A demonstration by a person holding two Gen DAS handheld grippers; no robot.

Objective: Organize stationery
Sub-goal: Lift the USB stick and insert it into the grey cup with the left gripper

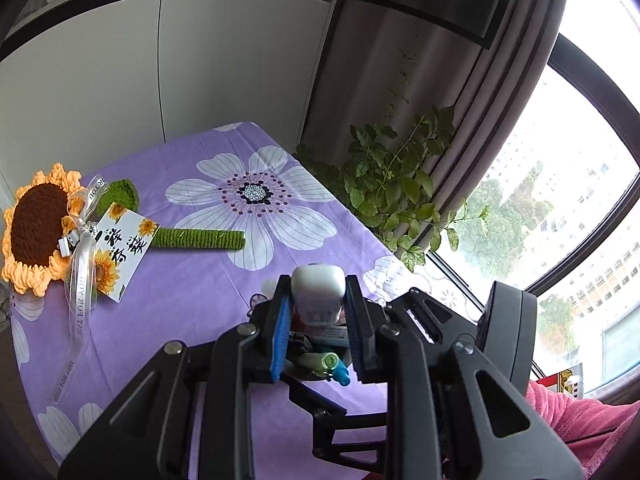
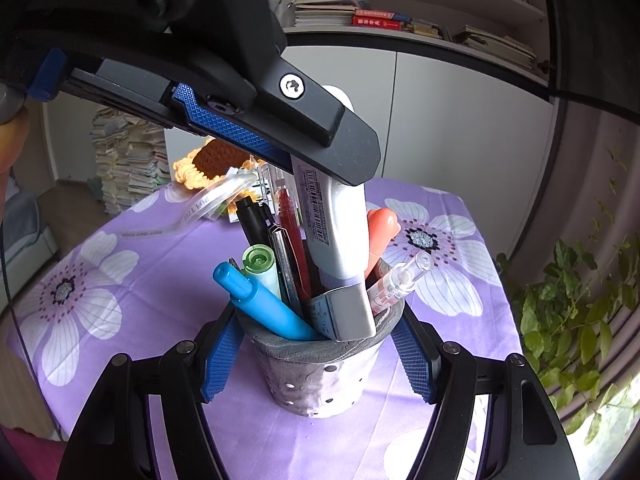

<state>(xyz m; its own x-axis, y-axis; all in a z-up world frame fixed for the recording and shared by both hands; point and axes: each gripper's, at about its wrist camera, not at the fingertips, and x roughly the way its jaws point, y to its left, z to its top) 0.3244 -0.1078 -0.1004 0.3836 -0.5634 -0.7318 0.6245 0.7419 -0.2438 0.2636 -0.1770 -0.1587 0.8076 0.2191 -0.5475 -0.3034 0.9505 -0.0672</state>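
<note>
A: Writing first. From my left wrist view I can read "FOR YOU" on the clear ribbon (image 1: pixel 82 280) tied to the crocheted sunflower (image 1: pixel 38 228), and its card (image 1: pixel 120 248) carries large black characters I can't make out. What do you get from the right?

B: A barcode and fine print on the white correction tape (image 2: pixel 340 220), too small for me to read. A red book (image 2: pixel 380 20) on the shelf above has a white title, also illegible.

A: The left view shows me only the tape's rounded end and a few pen tips below it. The cup is hidden behind my tool.

B: The right view gives me the whole grey pen cup (image 2: pixel 320 372) on the purple floral worktop (image 2: pixel 120 280). In the cup stand a blue pen (image 2: pixel 260 308), a green highlighter (image 2: pixel 260 264), a red pen (image 2: pixel 288 216), a black marker (image 2: pixel 252 216) and a clear pen (image 2: pixel 400 280). The sunflower lies behind the cup.

A: My left tool (image 1: pixel 318 304) is clamped on the correction tape, blue pads on both its sides.

B: The tape's lower end sits inside the cup, among the pens. My right tool (image 2: pixel 316 360) grips the cup itself, one pad pressed on each side of the wall just under the rim.
</note>
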